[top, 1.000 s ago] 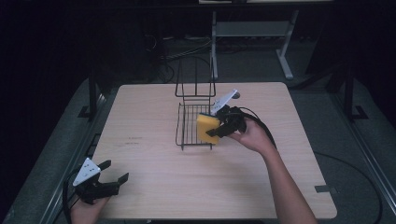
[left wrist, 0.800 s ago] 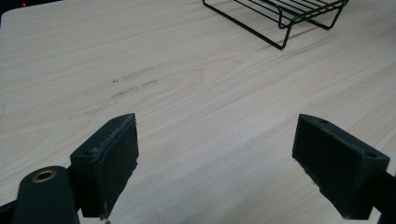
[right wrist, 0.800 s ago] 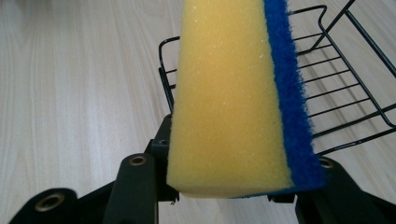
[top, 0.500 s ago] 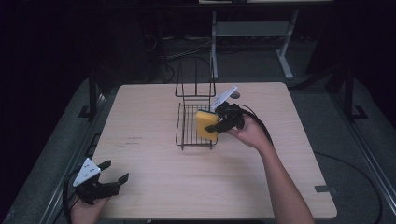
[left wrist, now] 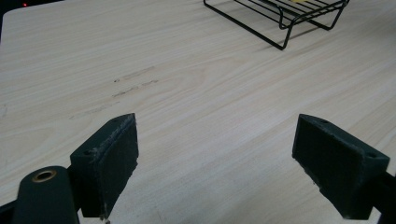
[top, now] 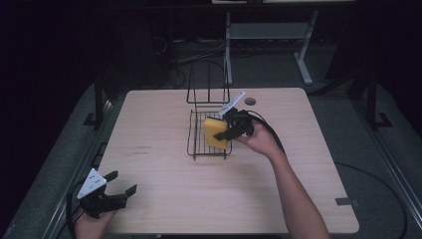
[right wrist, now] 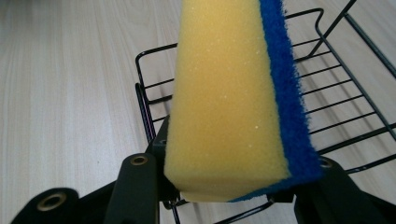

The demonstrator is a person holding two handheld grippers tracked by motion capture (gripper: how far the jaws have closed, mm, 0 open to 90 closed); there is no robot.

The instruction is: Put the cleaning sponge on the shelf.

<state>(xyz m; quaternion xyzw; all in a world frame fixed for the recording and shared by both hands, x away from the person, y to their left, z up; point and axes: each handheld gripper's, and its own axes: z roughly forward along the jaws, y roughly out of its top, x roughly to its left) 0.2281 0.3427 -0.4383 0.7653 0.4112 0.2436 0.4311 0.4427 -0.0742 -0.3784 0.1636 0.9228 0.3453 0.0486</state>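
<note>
**Inspector A:** Over the black wire rack, near the middle of the wooden table, the right gripper holds a sponge. Its jaws are clamped on the sponge, one on each broad side. Confirm from the right gripper view?

**Inspector B:** Confirmed. In that view the sponge stands on edge between the two black jaws, yellow foam on one face and a blue scouring layer on the other. The foam bulges slightly at the grip. The wire rack lies directly beneath and behind it. I cannot tell whether the sponge's lower edge touches the wires.

**Inspector A:** In the high view the sponge sits at the right-hand part of the rack, just inside its right rail. The rack's tall loop handle rises at the far end. And the left gripper?

**Inspector B:** At the near left corner of the table, well apart from the rack. Its jaws stand wide apart with nothing between them. The left gripper view shows bare tabletop between the pads, and a corner of the rack far off at the top.

**Inspector A:** Anything else on the surface?

**Inspector B:** Faint pencil-like marks on the wood, left of the rack.
</note>
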